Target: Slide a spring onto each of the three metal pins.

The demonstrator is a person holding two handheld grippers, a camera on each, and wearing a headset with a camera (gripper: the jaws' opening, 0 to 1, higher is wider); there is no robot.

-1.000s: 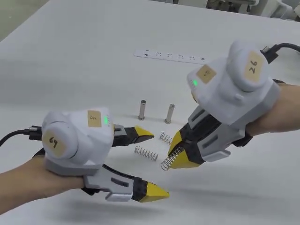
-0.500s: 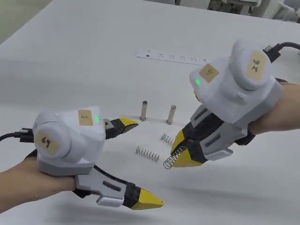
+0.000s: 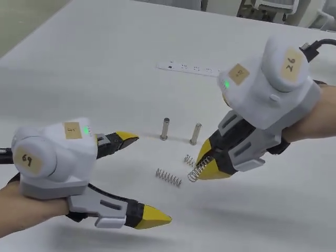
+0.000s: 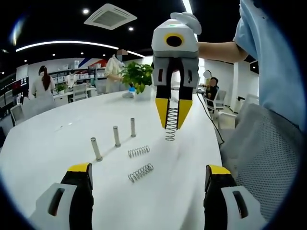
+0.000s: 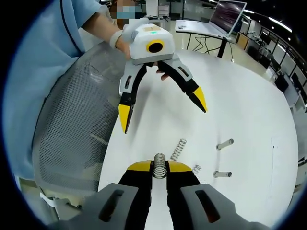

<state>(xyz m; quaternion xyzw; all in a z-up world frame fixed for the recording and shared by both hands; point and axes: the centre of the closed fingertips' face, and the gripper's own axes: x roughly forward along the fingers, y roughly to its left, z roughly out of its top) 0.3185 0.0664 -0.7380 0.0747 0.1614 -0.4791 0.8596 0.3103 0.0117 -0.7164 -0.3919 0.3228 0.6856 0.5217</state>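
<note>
The spring (image 3: 195, 172) I carry is pinched in the right gripper (image 3: 201, 168), clear of the table and nearer the pins (image 4: 116, 136) than a second ago, so I judge threading comes next. The left gripper (image 3: 150, 179), jaws wide and empty, has backed off. Two loose springs (image 3: 168, 177) lie on the white table (image 3: 79, 79), and an office with a plant (image 4: 138, 74) lies beyond.

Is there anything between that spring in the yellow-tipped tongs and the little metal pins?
Nothing visible blocks it. The right tongs hold the spring; a loose spring lies flat between it and the nearest pin, likely low enough to pass over.
</note>
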